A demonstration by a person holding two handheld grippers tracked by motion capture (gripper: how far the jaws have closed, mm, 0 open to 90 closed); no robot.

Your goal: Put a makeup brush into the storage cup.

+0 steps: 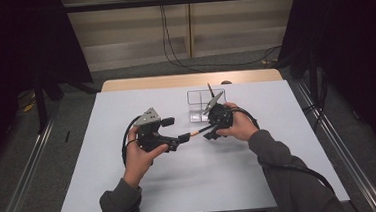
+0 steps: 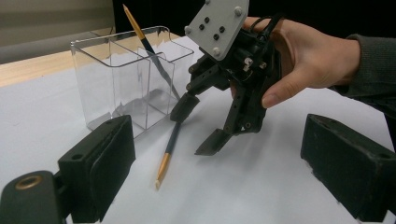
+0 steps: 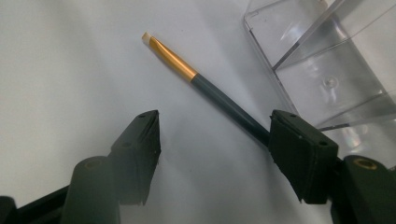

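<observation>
One pencil (image 2: 148,46) already stands in our clear holder (image 2: 116,74) near the surface's far edge; the second pencil (image 3: 205,86) lies unlifted between our right tongs' (image 3: 215,140) unclosed jaws, left tongs (image 2: 219,163) wide, empty.

pencil (image 2: 167,151) beside organizer (image 2: 122,79) – on table (image 2: 261,186)

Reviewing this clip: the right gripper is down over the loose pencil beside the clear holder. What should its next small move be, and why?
Probably close the right gripper fully on the pencil. Its jaws stand apart, one touching or just over the dark shaft, the other clear of it, so nothing is gripped. The pencil lies flat on the table beside the clear holder, where another pencil already stands.
</observation>
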